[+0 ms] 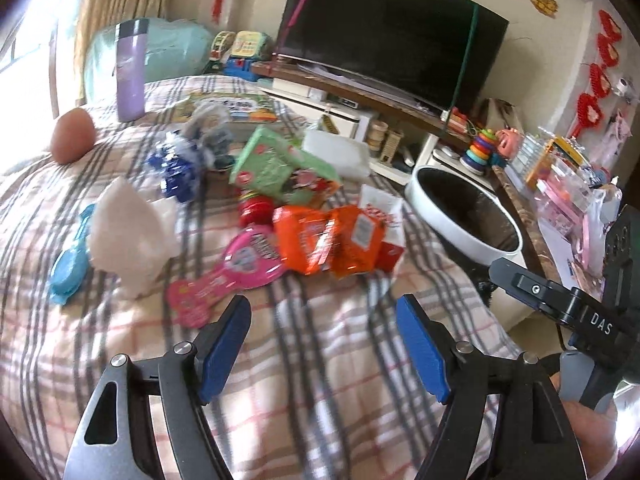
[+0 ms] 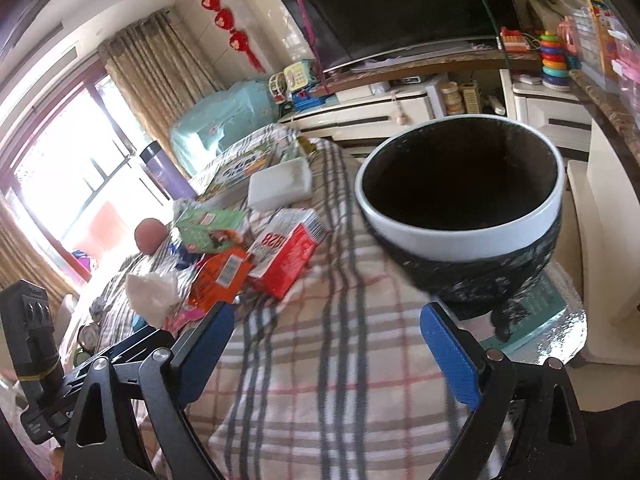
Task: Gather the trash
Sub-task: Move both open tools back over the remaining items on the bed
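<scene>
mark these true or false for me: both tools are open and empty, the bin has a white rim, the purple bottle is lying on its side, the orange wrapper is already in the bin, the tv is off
1. Both tools are open and empty. True: the left tool and the right tool each show spread fingers holding nothing.
2. The bin has a white rim. True.
3. The purple bottle is lying on its side. False: it stands upright on the checked cloth.
4. The orange wrapper is already in the bin. False: it lies on the cloth among the other litter.
5. The tv is off. True: its screen is dark.
</scene>
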The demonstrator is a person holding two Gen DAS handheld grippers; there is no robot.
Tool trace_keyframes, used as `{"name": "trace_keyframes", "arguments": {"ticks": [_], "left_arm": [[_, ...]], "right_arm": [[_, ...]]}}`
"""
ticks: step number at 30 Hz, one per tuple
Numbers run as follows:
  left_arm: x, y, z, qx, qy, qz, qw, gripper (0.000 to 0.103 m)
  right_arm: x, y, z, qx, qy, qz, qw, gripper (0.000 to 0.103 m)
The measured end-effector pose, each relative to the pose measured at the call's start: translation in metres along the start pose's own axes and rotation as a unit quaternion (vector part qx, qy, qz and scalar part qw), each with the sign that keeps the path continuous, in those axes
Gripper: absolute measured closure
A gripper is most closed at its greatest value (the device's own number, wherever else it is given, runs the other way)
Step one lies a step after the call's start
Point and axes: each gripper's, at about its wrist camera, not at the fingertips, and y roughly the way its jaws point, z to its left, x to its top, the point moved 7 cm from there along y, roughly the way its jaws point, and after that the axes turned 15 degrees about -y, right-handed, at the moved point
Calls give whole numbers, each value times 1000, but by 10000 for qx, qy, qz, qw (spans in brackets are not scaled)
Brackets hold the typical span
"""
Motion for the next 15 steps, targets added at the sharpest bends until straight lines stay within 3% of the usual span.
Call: {"name": "trace_keyframes", "arguments": {"ticks": [9, 15], "left_arm": [[9, -6, 28, 275, -107, 40, 9996, 28], [16, 2, 41, 531, 291, 215, 9979, 28]], "right_arm": [[-4, 14, 24, 189, -98, 123, 9997, 8], [-6, 23, 45, 340, -247, 207, 9989, 8]]}}
